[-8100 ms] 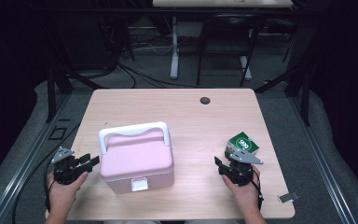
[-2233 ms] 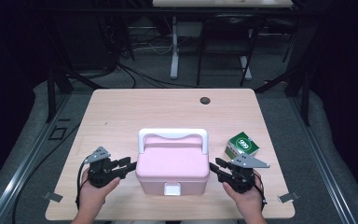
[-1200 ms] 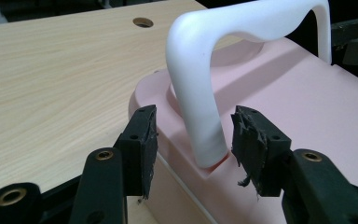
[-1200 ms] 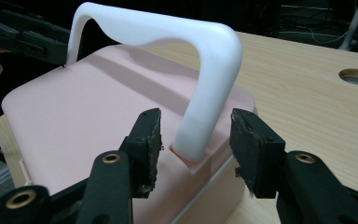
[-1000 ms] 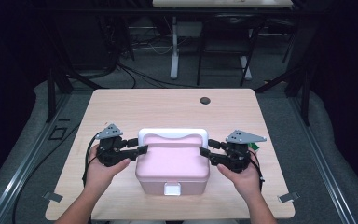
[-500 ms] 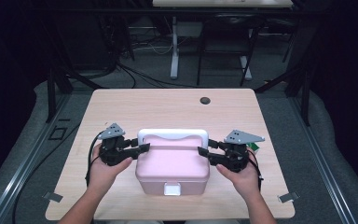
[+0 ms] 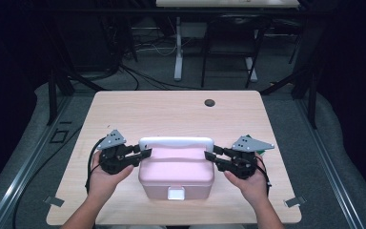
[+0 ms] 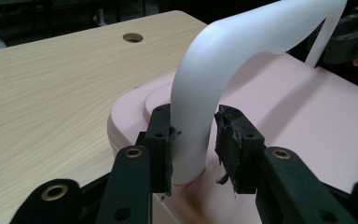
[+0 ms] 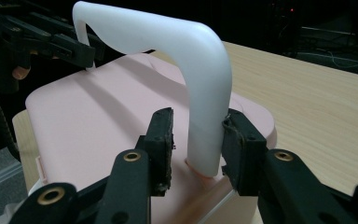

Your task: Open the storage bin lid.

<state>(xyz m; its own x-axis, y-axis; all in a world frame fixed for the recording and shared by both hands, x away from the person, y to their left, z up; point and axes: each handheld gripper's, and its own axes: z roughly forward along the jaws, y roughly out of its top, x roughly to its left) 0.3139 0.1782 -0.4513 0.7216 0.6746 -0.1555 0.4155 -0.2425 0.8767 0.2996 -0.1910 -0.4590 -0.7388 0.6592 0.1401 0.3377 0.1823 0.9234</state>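
A: Left tool [image 7: 143, 153], status?
B: Jaws astride the left leg of the white handle [image 8: 200, 112]. One pad touches the leg, the other stands just off it. They have just been closing.
A: Position of the pink box [image 7: 176, 174]?
B: Near middle of the desk [image 7: 171, 112], handle raised, clasp facing the near edge.
A: Right tool [image 7: 210, 158]?
B: Straddles the right leg. Far pad touches, other pad a sliver clear. Also just been closing; grip not firm.
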